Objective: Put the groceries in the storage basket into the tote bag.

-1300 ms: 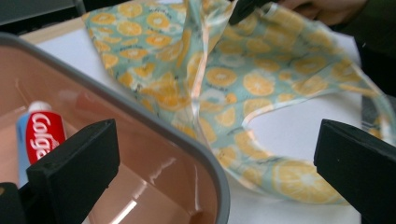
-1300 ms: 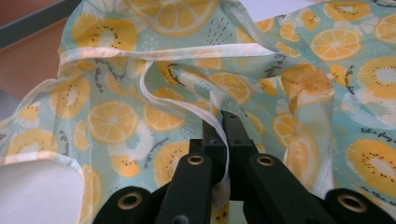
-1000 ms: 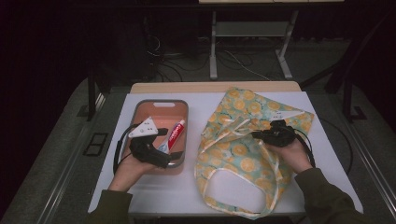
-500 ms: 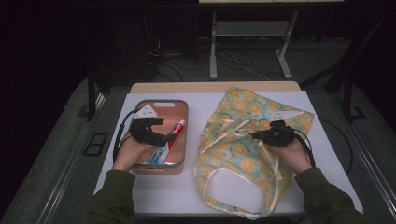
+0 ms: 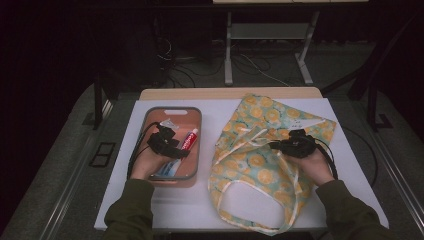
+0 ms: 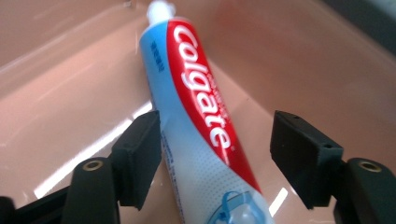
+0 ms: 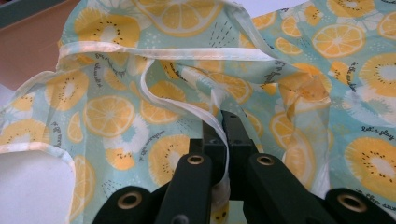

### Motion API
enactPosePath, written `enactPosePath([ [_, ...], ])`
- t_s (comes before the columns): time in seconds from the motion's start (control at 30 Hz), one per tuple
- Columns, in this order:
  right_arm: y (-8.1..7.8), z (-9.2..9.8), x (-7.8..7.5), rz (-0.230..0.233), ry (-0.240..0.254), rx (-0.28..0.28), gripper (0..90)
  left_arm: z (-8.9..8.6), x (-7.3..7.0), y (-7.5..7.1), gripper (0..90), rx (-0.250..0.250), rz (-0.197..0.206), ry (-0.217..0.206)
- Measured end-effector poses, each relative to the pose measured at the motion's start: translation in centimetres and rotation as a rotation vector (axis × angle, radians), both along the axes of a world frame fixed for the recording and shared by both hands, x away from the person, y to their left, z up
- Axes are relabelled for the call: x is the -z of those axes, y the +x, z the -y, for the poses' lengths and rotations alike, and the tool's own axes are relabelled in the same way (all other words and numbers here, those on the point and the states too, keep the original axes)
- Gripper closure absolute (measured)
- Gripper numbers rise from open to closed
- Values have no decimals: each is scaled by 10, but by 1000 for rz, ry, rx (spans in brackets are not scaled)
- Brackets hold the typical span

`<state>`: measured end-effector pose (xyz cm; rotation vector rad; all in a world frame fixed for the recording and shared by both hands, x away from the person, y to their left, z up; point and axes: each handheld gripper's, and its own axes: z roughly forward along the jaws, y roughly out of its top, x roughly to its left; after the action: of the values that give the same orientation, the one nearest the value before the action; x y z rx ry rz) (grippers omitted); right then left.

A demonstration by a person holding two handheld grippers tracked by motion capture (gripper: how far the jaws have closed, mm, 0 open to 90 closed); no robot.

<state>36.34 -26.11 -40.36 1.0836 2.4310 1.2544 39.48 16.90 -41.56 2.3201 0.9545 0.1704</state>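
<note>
Two tools are at work, one in each of your hands. Your left tool (image 5: 176, 149) has come forward and down into the tray (image 5: 196, 165) since a second ago, when it sat nearer you over the tray's near end. Its jaws have just been closing, and now they stand apart on either side of the Colgate toothpaste tube (image 6: 196, 121). In the left gripper view one pad lies just against the tube's edge, while the other is well clear of it, so the tube is between them but not yet gripped. Your right tool (image 5: 277, 145) has kept its place over the bag (image 5: 260, 165) and stays clamped on a strip of the bag's pale trim (image 7: 219, 135), with the jaws together around it.

Nearest you, the bag's loop handles lie curled on the white worktop (image 5: 350, 150). The bag is thin, crumpled cloth printed with orange slices and kiwi on a pale turquoise ground, edged in glossy cream binding. It spreads flat and rumpled across the right half of the worktop.

Left of it, the tray is a smooth, glossy pink plastic rectangle with rounded corners, a grey rim and a slot handle at its far end. The tube lies inside it, cap pointing away from you. It is soft, flattened plastic in red, white and blue.
</note>
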Motion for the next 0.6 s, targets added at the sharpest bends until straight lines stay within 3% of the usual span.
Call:
enactPosePath([
  [0.13,0,0,0,3,-1,-2,895,4,7,1,376,3,-32,87],
  [0.27,0,0,0,6,-2,-5,896,3,7,2,418,-23,-59,68],
  [0.4,0,0,0,8,-2,-4,896,1,4,2,542,-45,-72,61],
  [0.5,0,0,1,6,-4,-5,895,-4,-1,1,678,-81,-75,24],
  [0.6,0,-1,1,3,-4,-2,895,-7,-4,2,733,-112,-78,-3],
])
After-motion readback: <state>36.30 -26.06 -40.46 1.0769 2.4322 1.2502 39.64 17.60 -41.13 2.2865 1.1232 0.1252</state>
